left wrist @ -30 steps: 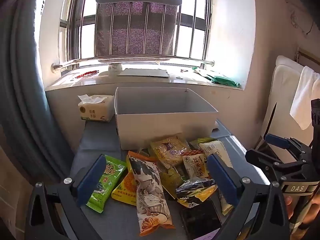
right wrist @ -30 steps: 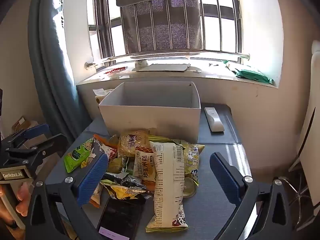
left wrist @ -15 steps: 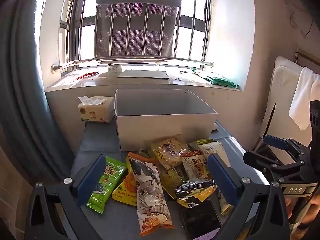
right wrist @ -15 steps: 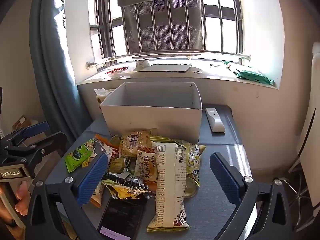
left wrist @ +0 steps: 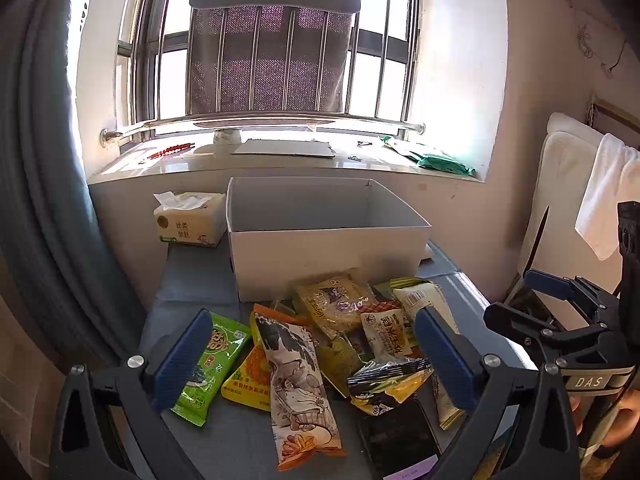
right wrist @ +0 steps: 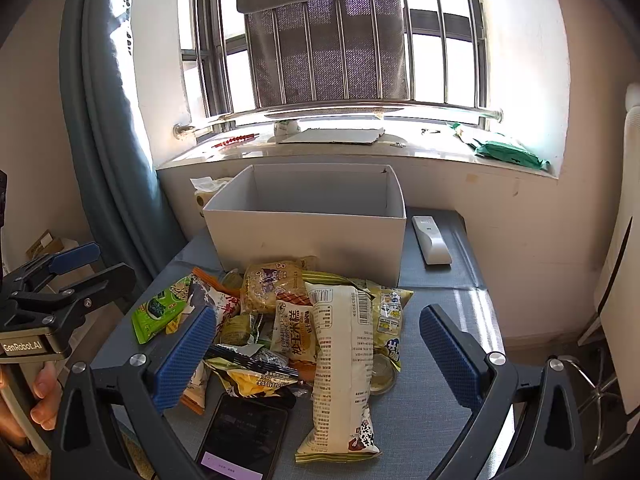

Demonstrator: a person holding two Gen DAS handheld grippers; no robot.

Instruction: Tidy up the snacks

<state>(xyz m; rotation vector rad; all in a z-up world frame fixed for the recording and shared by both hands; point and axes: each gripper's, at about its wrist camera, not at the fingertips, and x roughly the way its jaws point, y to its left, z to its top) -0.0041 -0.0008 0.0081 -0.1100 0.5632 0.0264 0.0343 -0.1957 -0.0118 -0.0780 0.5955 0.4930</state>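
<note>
A heap of snack packets lies on the grey table in front of an open white box. In the left wrist view a green packet is at the left, a long cartoon-printed packet in the middle and a yellow bun packet near the box. The right wrist view shows a long cream packet lying toward me. My left gripper and right gripper both hover open above the near side of the heap, holding nothing.
A phone lies at the table's front edge. A tissue pack stands left of the box, a white remote to its right. Behind runs a window sill. A curtain hangs at the left, a chair at the right.
Both cameras have drifted slightly back or upward, so the box and heap sit a little lower in view. Both grippers stay open; no snack has moved.
</note>
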